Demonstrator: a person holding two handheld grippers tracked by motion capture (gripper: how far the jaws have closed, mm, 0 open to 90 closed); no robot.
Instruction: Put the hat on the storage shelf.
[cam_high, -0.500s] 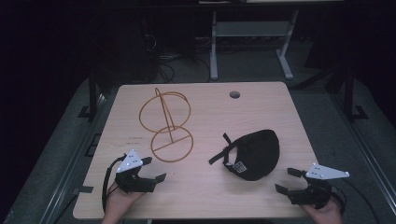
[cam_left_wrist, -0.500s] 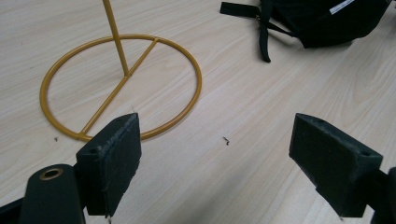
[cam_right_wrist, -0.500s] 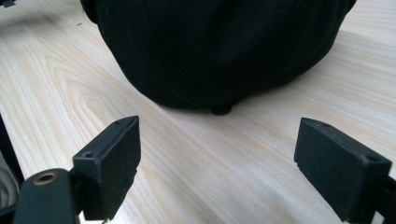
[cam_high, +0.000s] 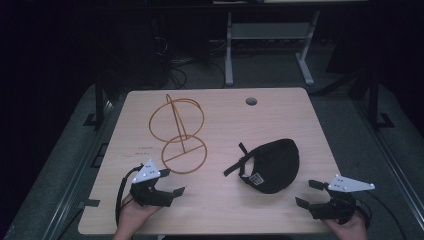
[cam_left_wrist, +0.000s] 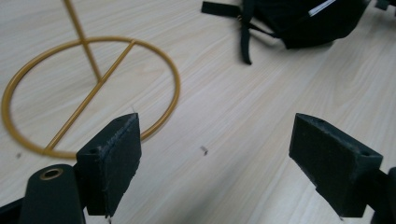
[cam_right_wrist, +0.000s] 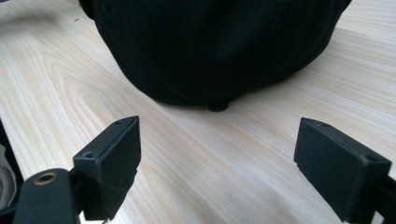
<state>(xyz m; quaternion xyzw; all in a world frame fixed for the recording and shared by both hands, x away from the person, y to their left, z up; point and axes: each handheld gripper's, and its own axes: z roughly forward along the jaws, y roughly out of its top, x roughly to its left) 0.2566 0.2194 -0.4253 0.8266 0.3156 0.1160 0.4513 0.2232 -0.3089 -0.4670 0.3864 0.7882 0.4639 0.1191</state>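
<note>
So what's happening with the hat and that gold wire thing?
A person sits at a wooden table with a gripper in each hand. The left gripper hovers near the round base of a gold wire stand, jaws open and empty. The right gripper points at a black cap lying beside the stand, jaws open too, not touching it. Nothing is picked up yet. It looks like the cap may be grabbed next, perhaps to go on the stand.

Lab-like recording space, pale wooden table (cam_high: 220, 115) with cable hole (cam_high: 251, 101), dark floor, tangled cables (cam_high: 185, 62), metal stand legs (cam_high: 270, 35)
</note>
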